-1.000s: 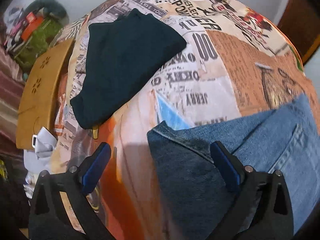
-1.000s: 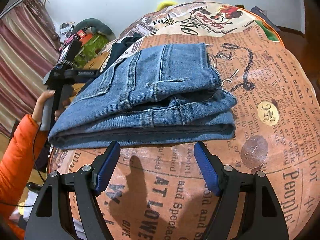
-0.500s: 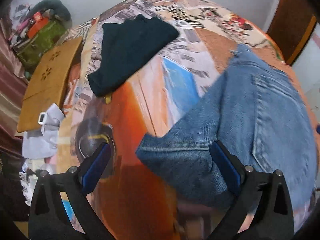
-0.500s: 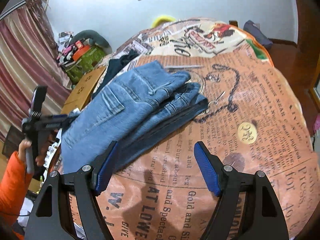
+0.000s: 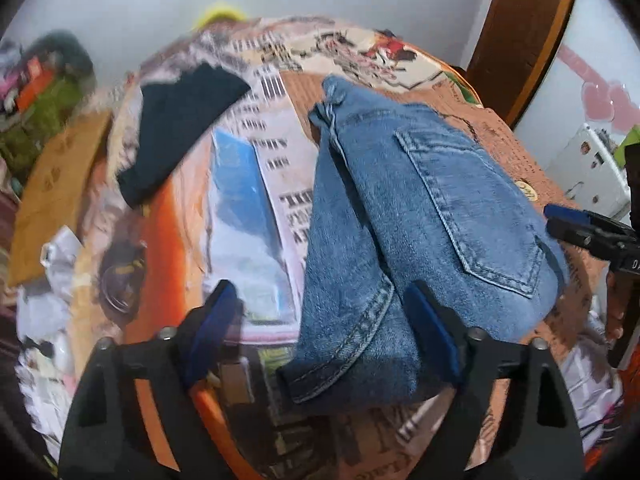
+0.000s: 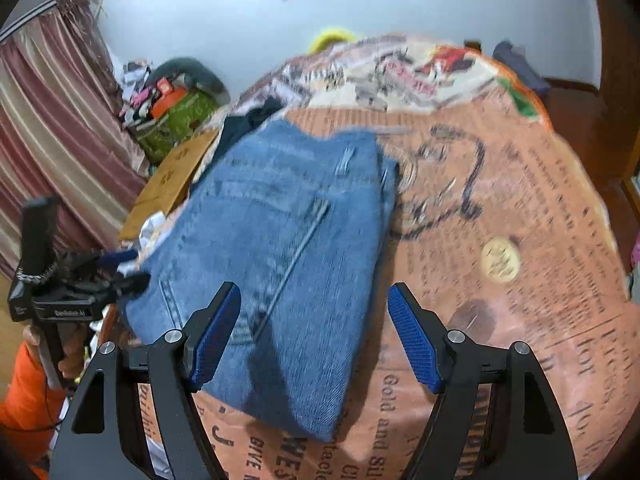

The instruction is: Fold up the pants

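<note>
The blue jeans (image 5: 420,220) lie folded into a thick pad on the newspaper-print bed cover (image 5: 248,184), back pocket up. My left gripper (image 5: 324,320) hovers over their near corner. Its jaws are closing, the corner lies under the gap between them, and the pads press on nothing. In the right wrist view the jeans (image 6: 288,248) stretch away lengthwise. My right gripper (image 6: 314,336) hangs over their near end, its jaws also closing without a grip. Each view shows the other gripper: the left gripper (image 6: 136,268) at the jeans' left edge, the right gripper (image 5: 560,224) at their right edge.
A dark folded garment (image 5: 180,120) lies on the far left of the bed. A brown board (image 6: 172,176) and a green bag (image 6: 176,116) stand beside the bed, by a striped curtain (image 6: 60,140). A person's orange sleeve (image 6: 28,400) is at the lower left. The cover (image 6: 520,240) is bare to the right.
The left gripper has pulled back from the jeans and narrowed its jaws. The jeans have swung round, so a short end now faces the right gripper instead of the long fold.
</note>
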The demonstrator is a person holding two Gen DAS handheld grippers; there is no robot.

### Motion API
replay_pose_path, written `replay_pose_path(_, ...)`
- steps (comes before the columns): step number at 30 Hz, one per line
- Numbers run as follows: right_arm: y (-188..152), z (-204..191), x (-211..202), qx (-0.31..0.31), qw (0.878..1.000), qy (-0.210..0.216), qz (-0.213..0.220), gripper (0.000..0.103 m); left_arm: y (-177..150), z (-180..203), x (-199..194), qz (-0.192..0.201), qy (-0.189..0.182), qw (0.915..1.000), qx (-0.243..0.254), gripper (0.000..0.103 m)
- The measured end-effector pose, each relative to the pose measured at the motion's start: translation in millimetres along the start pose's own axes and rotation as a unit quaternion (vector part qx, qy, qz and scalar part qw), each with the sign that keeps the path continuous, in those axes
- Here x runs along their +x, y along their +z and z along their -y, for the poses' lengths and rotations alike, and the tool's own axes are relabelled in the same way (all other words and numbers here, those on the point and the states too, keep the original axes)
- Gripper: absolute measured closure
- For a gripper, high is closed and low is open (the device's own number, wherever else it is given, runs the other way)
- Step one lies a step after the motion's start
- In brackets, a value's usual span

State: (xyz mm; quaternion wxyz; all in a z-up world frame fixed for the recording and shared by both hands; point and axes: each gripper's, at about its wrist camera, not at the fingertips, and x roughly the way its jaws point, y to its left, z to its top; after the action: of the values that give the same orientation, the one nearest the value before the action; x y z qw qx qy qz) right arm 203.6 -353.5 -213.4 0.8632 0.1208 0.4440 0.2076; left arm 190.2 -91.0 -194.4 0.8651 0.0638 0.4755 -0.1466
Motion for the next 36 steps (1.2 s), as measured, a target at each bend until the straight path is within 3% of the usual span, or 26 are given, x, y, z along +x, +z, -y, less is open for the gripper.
replay_pose_path(2, -6.0, -1.0, 10.2, -0.005, 1.000, 0.000, -0.018, 0.049, -3.5, 1.2, -1.0, 0.001, 0.003, 1.0000, 0.007, 0.043)
replay_pose_path(3, -8.6, -1.3, 12.5, -0.007, 1.000, -0.001, -0.019, 0.049, -5.6, 0.4, -1.6, 0.002, -0.006, 1.0000, 0.004, 0.052)
replay_pose_path(6, -13.7, -1.0, 16.4, -0.016, 1.000, -0.005, -0.018, 0.057, -12.6, -1.1, -3.4, 0.005, -0.009, 0.9999, -0.003, 0.061)
replay_pose_path(8, -15.4, 4.5, 19.6, -0.016, 0.999, -0.024, -0.023, 0.077, -17.0, -2.9, -3.9, 0.008, -0.003, 0.9999, -0.011, 0.062)
replay_pose_path(11, -15.3, 15.0, 20.5, 0.006, 0.999, -0.001, -0.034, 0.077, -19.4, -8.5, -4.1, 0.004, -0.011, 0.9995, -0.029, 0.062)
replay_pose_path(15, -9.9, 7.7, 13.0, -0.012, 0.999, -0.011, -0.032, 0.077, -15.1, -6.8, -9.8, 0.007, -0.003, 0.9998, -0.020, 0.062)
replay_pose_path(18, -2.2, 9.9, 2.7, -0.004, 1.000, -0.017, -0.017, 0.076, -0.8, -5.3, -25.3, 0.038, 0.035, 0.9987, -0.004, 0.062)
replay_pose_path(20, 8.0, 15.7, -2.6, 0.016, 1.000, -0.021, -0.011, 0.067, 13.0, -9.0, -35.5, 0.059, 0.018, 0.9980, -0.015, 0.061)
replay_pose_path(23, 21.2, 23.2, -9.1, 0.034, 0.999, -0.019, 0.014, 0.054, 38.4, -13.6, -41.9, 0.075, 0.006, 0.9967, -0.030, 0.048)
replay_pose_path(27, 40.6, 25.4, -14.3, 0.027, 0.998, -0.029, 0.039, 0.053, 75.8, -13.6, -39.2, 0.087, -0.002, 0.9957, -0.031, 0.033)
replay_pose_path(31, 60.4, 25.2, -12.7, 0.007, 0.998, -0.035, 0.059, 0.053, 106.2, -7.1, -25.9, 0.083, -0.012, 0.9962, -0.023, 0.026)
replay_pose_path(36, 87.5, 34.3, 13.2, 0.000, 0.998, -0.029, 0.060, 0.053, 138.1, -0.3, 10.1, 0.051, -0.024, 0.9983, -0.014, 0.025)
